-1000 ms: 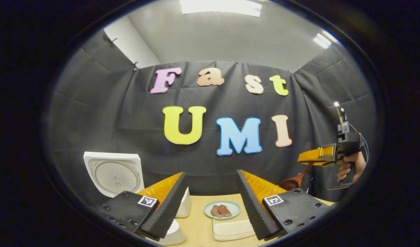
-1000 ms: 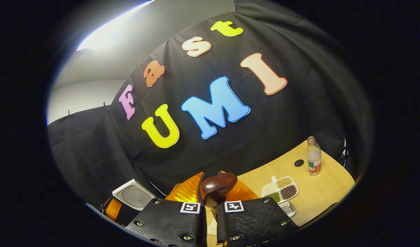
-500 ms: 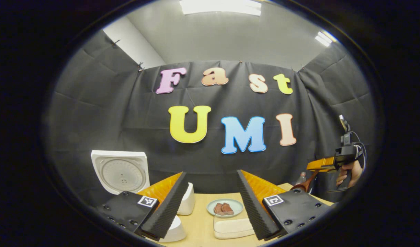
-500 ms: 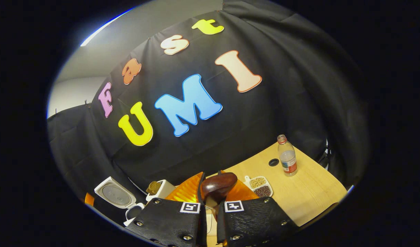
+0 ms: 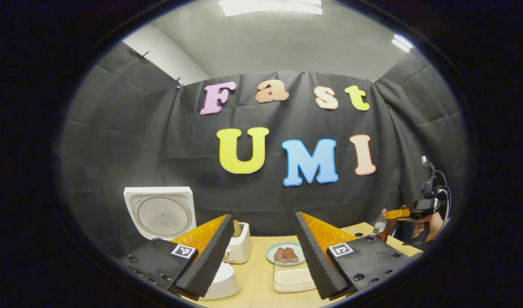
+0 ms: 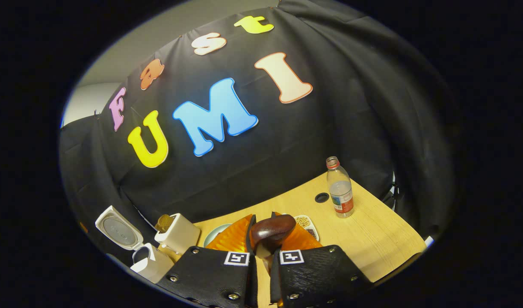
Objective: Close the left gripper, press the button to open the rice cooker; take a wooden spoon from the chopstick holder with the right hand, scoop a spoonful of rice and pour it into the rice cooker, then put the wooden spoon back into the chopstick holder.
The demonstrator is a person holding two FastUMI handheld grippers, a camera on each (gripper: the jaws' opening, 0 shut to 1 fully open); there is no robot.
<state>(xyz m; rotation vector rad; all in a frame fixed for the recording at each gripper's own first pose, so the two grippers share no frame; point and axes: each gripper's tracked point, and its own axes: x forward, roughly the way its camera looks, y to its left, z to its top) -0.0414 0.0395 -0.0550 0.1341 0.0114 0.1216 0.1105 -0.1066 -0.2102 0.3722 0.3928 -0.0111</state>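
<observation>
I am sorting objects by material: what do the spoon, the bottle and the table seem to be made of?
Spoon: dark, glossy wood by its brown sheen. Bottle: clear, likely plastic; you see through it. Table: pale wood or wood-look laminate, matte, with faint grain.

Bright white ceiling light panel (image 5: 270, 6) blazes overhead in the left gripper view, glare washing the grey ceiling, the pale wooden table (image 6: 372, 239) evenly lit, sharp centres, edges bending and darkening.
</observation>
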